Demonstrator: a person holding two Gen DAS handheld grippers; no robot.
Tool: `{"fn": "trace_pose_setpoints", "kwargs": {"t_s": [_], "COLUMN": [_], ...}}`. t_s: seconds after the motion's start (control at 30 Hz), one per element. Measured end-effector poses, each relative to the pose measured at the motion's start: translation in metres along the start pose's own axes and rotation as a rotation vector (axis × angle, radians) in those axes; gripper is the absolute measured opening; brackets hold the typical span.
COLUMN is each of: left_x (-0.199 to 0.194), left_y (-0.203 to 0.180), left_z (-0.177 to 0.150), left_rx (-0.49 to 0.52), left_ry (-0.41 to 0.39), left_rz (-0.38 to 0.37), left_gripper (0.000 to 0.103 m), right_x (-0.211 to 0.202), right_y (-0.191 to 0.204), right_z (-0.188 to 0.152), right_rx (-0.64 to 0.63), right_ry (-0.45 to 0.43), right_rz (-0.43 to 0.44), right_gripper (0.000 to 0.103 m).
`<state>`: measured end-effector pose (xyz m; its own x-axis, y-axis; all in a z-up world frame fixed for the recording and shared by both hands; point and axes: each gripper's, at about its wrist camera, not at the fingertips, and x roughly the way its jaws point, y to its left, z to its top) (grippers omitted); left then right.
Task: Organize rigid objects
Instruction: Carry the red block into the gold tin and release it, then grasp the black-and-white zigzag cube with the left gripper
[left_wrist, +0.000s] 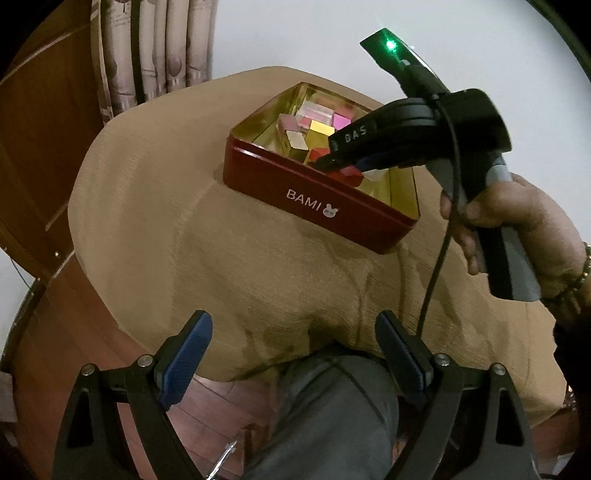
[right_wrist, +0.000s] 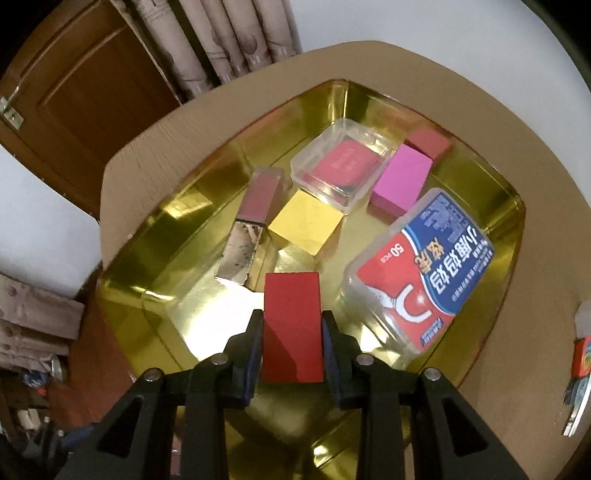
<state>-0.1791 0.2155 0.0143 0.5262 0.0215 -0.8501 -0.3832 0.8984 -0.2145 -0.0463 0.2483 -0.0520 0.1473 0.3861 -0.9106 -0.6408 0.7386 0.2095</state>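
Left wrist view far back; right close above; both share tin.

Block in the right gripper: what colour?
Red block, clearest in the right wrist view.

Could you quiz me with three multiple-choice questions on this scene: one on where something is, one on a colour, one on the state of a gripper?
1. Where is the yellow block?
A. on the tablecloth
B. inside the red tin
C. on the floor

2. What colour is the block held by the right gripper?
A. red
B. green
C. white

3. How does the left gripper stand?
A. shut on a block
B. shut on the tin's rim
C. open, holding nothing

Answers: 1 B, it lies on the tin's gold floor among the other items. 2 A, the red block sits clamped between the fingers. 3 C, its fingers are wide apart over the tablecloth.
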Motion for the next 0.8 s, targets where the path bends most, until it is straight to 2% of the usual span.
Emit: {"fn": "trace_pose_setpoints", "kwargs": {"t_s": [0.1,0.2,0.27,0.43,0.5,0.6,0.7,0.8], "left_x": [0.001,0.001,0.000,-0.003,-0.004,-0.004,-0.007,-0.009], "left_y": [-0.002,-0.005,-0.005,-0.011,-0.017,-0.028,-0.049,-0.071], "left_z": [-0.001,-0.002,-0.002,-0.005,-0.008,-0.012,-0.019,-0.023], "left_rx": [0.008,0.014,0.022,0.056,0.081,0.138,0.213,0.289], "left_ry": [0.005,0.009,0.000,-0.012,-0.018,-0.020,-0.022,-0.017], "left_rz": [0.005,0.009,0.019,0.035,0.036,0.021,-0.011,-0.042], "left_gripper": [0.087,0.087,0.087,0.087,0.087,0.087,0.087,0.087], "right_x": [0.004,-0.002,-0.014,-0.071,-0.095,-0.112,-0.125,-0.134], "right_y": [-0.001,-0.008,-0.016,-0.052,-0.078,-0.120,-0.179,-0.234], "right_z": [0.003,-0.002,-0.011,-0.059,-0.098,-0.150,-0.204,-0.251], "right_rx": [-0.002,0.019,0.025,0.109,0.160,0.228,0.302,0.376], "right_ry": [-0.015,-0.054,-0.099,-0.347,-0.434,-0.462,-0.406,-0.345], "right_rz": [-0.017,0.039,0.028,0.044,-0.073,-0.254,-0.460,-0.592], "right_gripper": [0.030,0.031,0.031,0.033,0.036,0.036,0.036,0.036]}}
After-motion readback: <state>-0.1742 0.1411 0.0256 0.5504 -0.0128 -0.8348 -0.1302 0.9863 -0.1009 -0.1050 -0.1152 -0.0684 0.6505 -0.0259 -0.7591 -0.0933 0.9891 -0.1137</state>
